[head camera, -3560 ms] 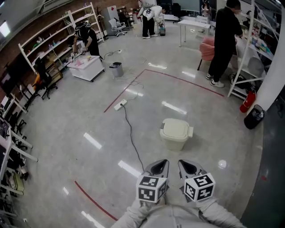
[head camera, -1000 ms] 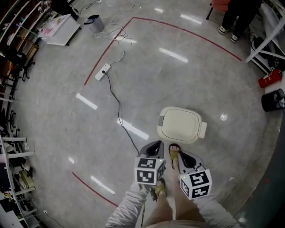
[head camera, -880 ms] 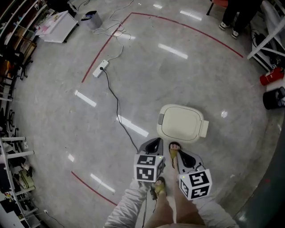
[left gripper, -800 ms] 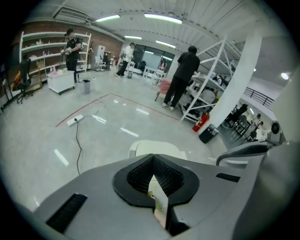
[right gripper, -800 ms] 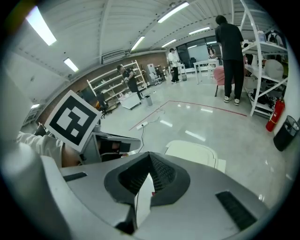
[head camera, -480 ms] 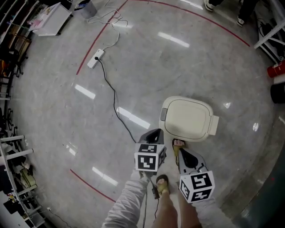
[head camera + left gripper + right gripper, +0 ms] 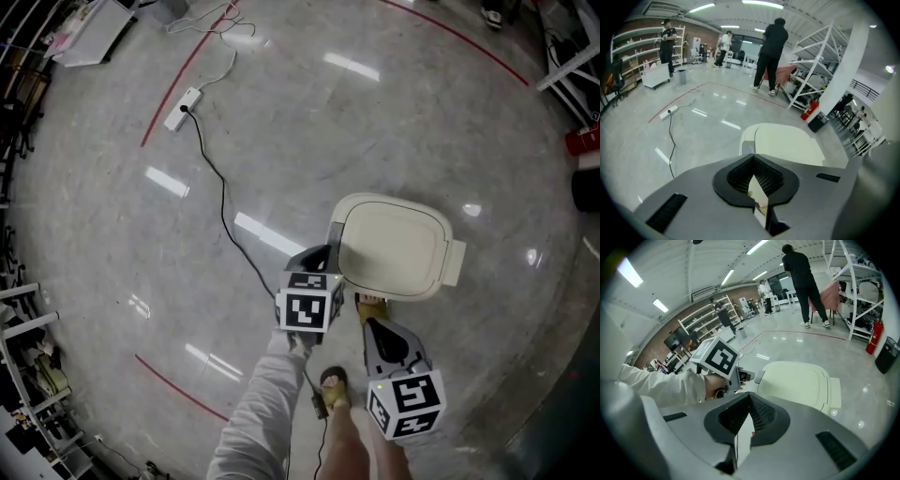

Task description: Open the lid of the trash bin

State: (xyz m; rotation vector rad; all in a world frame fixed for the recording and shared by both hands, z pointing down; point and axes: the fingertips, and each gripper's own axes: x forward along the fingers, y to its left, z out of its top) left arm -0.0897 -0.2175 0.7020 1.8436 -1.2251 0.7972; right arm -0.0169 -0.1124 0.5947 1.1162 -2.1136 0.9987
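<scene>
The cream trash bin (image 7: 392, 246) stands on the grey floor with its lid down; it also fills the middle of the left gripper view as the bin (image 7: 785, 143) and of the right gripper view as the bin (image 7: 799, 383). My left gripper (image 7: 323, 253) is shut, its tips at the bin's left edge, next to a small grey latch. My right gripper (image 7: 368, 324) is shut and held back from the bin's near side. A sandalled foot (image 7: 370, 306) rests against the bin's near base. Nothing is held in the left gripper (image 7: 753, 158) or the right gripper (image 7: 750, 398).
A black cable (image 7: 221, 202) runs from a white power strip (image 7: 182, 97) toward my legs. Red floor lines (image 7: 178, 70) curve around. A red fire extinguisher (image 7: 583, 141) lies at the far right. A person (image 7: 771, 51) stands by white shelving (image 7: 811, 61) beyond the bin.
The view has closed in over the bin. My left gripper has moved forward to the bin's left edge, while the right gripper has dropped back toward my body. The lid stays down.
</scene>
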